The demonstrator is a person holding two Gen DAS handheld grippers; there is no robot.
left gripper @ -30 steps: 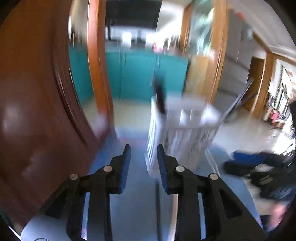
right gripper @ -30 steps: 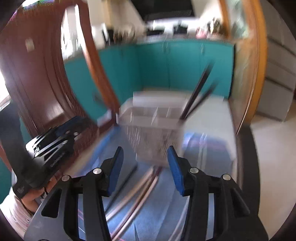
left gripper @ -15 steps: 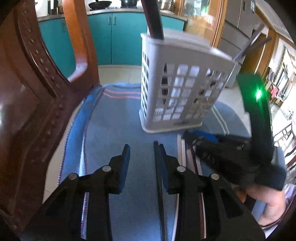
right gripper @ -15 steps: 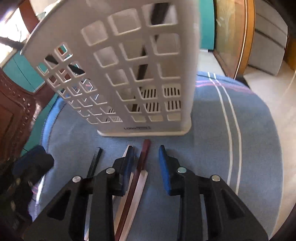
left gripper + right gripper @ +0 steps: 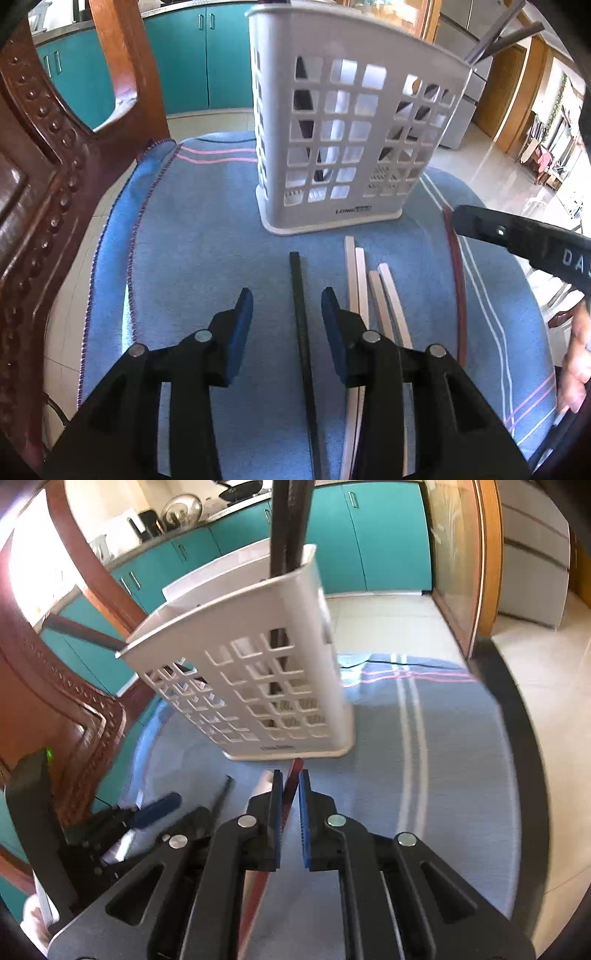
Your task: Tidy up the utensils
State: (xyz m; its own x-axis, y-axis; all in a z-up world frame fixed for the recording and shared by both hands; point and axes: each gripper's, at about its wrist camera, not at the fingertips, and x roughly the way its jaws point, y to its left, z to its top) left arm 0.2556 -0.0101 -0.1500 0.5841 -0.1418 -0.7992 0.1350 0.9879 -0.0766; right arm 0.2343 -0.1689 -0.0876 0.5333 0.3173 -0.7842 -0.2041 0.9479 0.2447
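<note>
On a blue cloth (image 5: 207, 229), the left gripper (image 5: 287, 312) has just been opening, its jaws spread either side of a black chopstick (image 5: 300, 314) without pinching it. Just right lie pale chopsticks (image 5: 360, 280) (a white slotted utensil basket (image 5: 347, 122) stands behind). Farthest right, the right gripper (image 5: 291, 794) is pressed together on a reddish chopstick (image 5: 293, 775).

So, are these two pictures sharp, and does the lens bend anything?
Left wrist view: sharp; the white basket and black chopstick are crisp, bright light washes out the room at right, and the fisheye bows the wooden chair. Right wrist view: slightly soft, motion blur toward the right edge of the blue cloth; the basket appears tilted.
</note>
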